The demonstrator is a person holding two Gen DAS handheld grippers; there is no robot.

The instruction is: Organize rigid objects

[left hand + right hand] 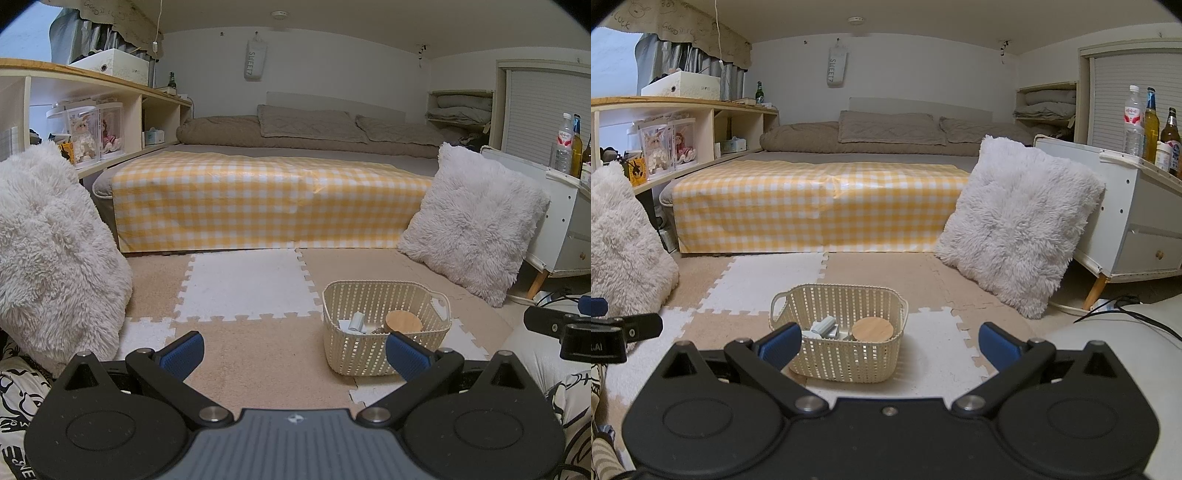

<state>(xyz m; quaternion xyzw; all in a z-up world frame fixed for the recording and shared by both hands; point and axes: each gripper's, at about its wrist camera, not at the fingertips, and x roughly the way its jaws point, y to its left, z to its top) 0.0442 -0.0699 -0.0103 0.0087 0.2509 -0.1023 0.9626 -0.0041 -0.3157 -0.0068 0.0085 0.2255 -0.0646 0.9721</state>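
Observation:
A cream woven plastic basket [384, 291] stands on the foam floor mat; it also shows in the right wrist view [846, 295]. Inside lie a round wooden lid [403, 322] [872, 329] and a small white cylinder-like item [357, 321] [823, 326]. My left gripper [293, 354] is open and empty, low above the mat, with the basket just beyond its right finger. My right gripper [888, 345] is open and empty, with the basket just ahead between its fingers, towards the left one.
Two fluffy white cushions [469, 221] [48, 251] flank the mat. A bed with a yellow checked cover [266, 206] lies behind. A white cabinet [1137, 218] with bottles [1134, 122] stands on the right, and a shelf unit [92, 122] on the left.

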